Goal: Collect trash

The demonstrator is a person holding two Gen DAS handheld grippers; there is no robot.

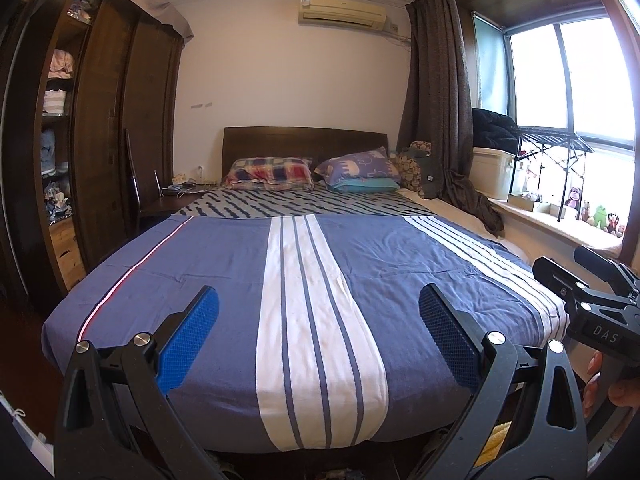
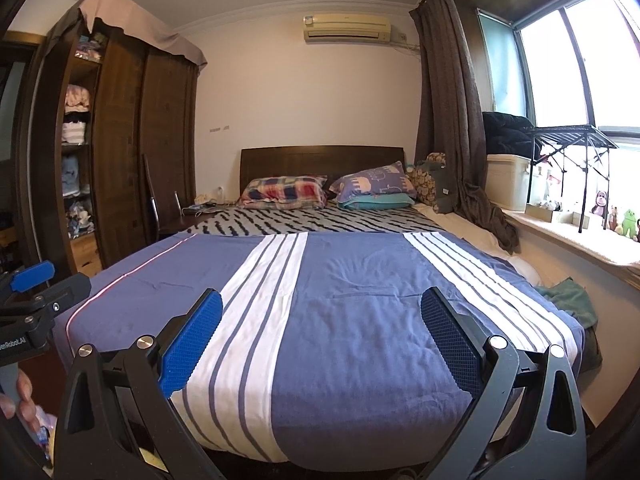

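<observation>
I stand at the foot of the bed [image 1: 224, 264], both tools raised over the blue striped cover [image 2: 352, 288]. My left tool [image 1: 318, 330] is spread wide with nothing between its pads; my right tool [image 2: 322, 334] is also wide apart and empty.

Trash: I can't pick out any on the bed from either view. The cover looks bare. Candidates are only guesses: small clutter on the nightstand [image 1: 176, 200] left of the bed's headboard, too small to identify, and a green cloth [image 2: 568, 296] bunched at the bed's right edge near the window sill, which reads as laundry, not trash.

Risks from here:
- Wrong target. With no clear trash in view, I could grab the green cloth or the cables on the nightstand by mistake.
- Snagging fabric. If I close a tool low over the bed, the pads could pinch the cover and drag it.
- Tool clash. My right tool's body shows at the edge of the left view, right of the bed's foot, so the two are near each other; swinging either sideways could knock them together.
- Reaching to the bed's right side risks brushing the curtain [image 2: 452, 100] or the rack [image 1: 556, 140] on the sill.
</observation>
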